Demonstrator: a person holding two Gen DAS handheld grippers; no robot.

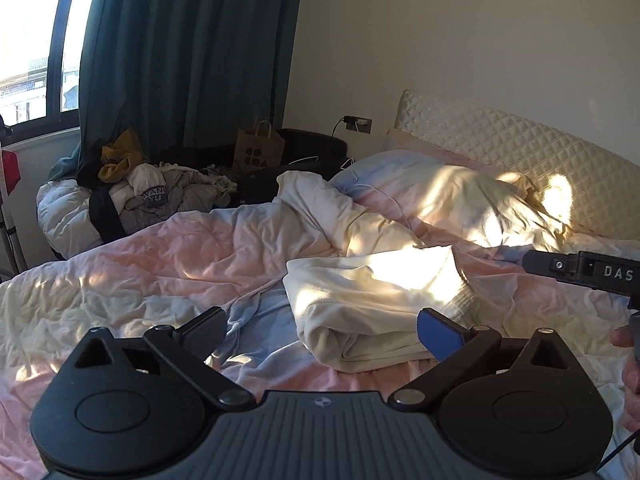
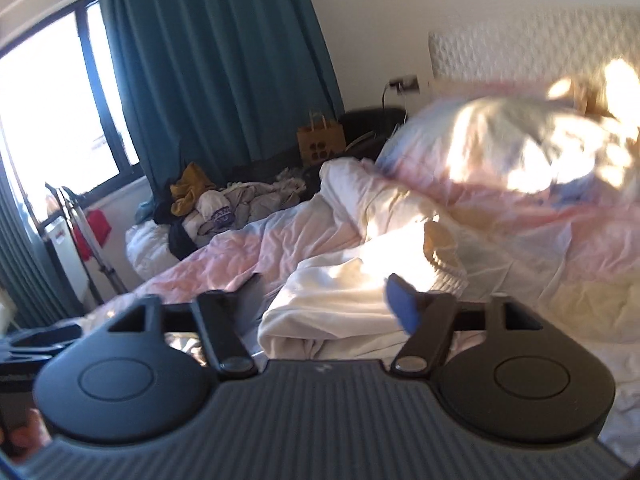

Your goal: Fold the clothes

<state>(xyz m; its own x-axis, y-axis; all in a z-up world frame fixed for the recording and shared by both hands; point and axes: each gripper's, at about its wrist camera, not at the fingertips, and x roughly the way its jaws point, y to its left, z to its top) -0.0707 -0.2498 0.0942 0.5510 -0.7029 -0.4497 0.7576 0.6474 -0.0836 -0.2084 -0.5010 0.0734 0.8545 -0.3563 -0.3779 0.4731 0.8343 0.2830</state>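
Sunlight is falling across a rumpled pink-and-blue quilted bed cover, where a cream folded fleece garment is lying. Its long axis is running roughly away from both cameras. Both the left gripper and right gripper are hovering just before its near edge, jaws spread wide and holding nothing, neither clearly nearer.
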